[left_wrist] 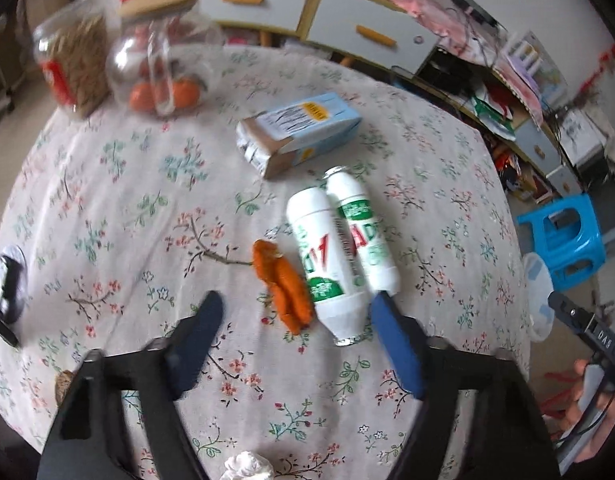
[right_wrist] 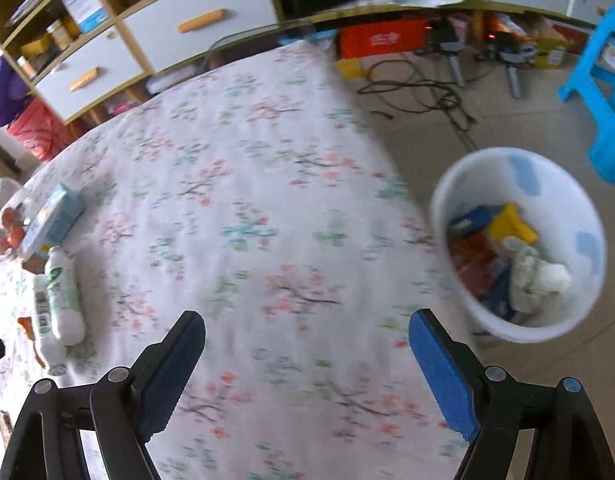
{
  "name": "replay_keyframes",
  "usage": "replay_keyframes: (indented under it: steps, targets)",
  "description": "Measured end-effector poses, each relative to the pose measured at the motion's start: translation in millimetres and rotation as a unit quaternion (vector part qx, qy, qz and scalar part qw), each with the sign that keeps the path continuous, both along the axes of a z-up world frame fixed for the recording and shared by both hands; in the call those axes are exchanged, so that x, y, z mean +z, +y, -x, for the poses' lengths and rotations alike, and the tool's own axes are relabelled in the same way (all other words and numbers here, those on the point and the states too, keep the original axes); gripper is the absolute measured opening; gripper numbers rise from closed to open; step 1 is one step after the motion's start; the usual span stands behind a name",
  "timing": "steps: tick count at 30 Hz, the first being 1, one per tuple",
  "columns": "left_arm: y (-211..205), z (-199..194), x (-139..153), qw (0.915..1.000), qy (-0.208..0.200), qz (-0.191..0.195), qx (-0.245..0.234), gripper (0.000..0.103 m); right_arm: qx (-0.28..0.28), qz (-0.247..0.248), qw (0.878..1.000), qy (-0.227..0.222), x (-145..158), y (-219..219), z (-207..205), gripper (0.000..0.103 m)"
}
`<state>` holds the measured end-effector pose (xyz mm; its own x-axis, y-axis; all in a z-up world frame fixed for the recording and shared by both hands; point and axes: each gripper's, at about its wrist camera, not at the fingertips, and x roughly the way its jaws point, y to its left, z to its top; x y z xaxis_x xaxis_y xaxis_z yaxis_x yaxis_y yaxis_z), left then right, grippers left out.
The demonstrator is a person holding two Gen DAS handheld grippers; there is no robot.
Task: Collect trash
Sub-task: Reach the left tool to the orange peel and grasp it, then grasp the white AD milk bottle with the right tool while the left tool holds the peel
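Left wrist view: left gripper (left_wrist: 295, 304), fingers spread and empty, above the floral tablecloth (left_wrist: 107, 208). Between and just beyond the fingers, at lower centre, lie an orange peel (left_wrist: 283, 284) and two white bottles (left_wrist: 339, 248) side by side; a blue carton (left_wrist: 299, 132) sits above them, a crumpled tissue (left_wrist: 247, 468) at the bottom edge. Right wrist view: right gripper (right_wrist: 307, 340), likewise spread and holding nothing; white bin (right_wrist: 519, 240) at right, on the floor beside the table (already containing wrappers and tissue). Judged partly complete: at least five pieces remain uncollected.
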<state>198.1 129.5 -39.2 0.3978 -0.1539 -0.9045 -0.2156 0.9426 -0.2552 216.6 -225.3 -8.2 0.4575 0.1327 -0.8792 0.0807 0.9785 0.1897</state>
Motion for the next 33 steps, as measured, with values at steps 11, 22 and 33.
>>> replay_keyframes:
  steps: [11,22,33]
  targets:
    - [5.2,-19.5,-36.5,0.9988,0.043,0.002,0.021,0.044,0.044,-0.006,0.999,0.011,-10.9,68.1,-21.5,0.087]
    - [2.3,-33.6,-49.6,0.9988,0.048,0.001,0.011,0.016,0.085,-0.017,0.996,0.031,-31.4,132.2,-41.5,0.087]
    - [25.9,-18.2,-29.9,0.9996,0.021,-0.001,0.018,0.014,0.116,-0.028,0.992,0.045,-49.5,174.5,-54.1,0.087]
